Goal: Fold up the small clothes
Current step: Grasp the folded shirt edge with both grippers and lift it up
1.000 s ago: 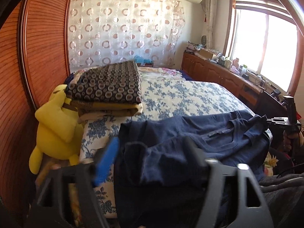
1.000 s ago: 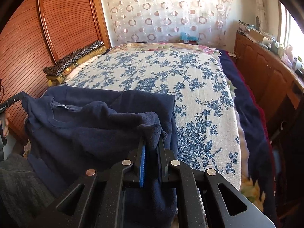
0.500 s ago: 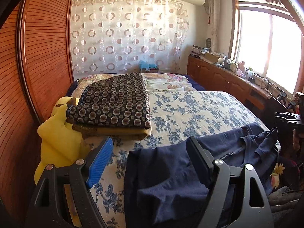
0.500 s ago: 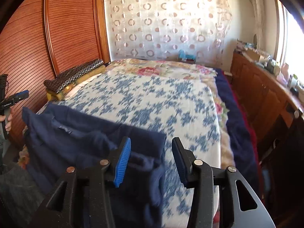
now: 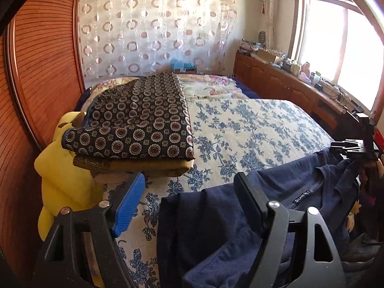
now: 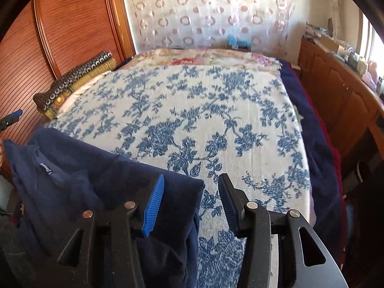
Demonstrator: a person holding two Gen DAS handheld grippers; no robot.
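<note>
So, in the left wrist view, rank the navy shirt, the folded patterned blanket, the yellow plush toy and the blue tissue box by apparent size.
1. navy shirt, though nearness to the camera inflates it
2. folded patterned blanket
3. yellow plush toy, partly hidden
4. blue tissue box, far away

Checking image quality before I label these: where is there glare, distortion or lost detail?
Left wrist view: the window is blown out white and fisheye bends the wooden wardrobe; the navy garment folds are hard to read. Right wrist view: the curtain is backlit and washed out, and dark vignette fills the corners.
</note>
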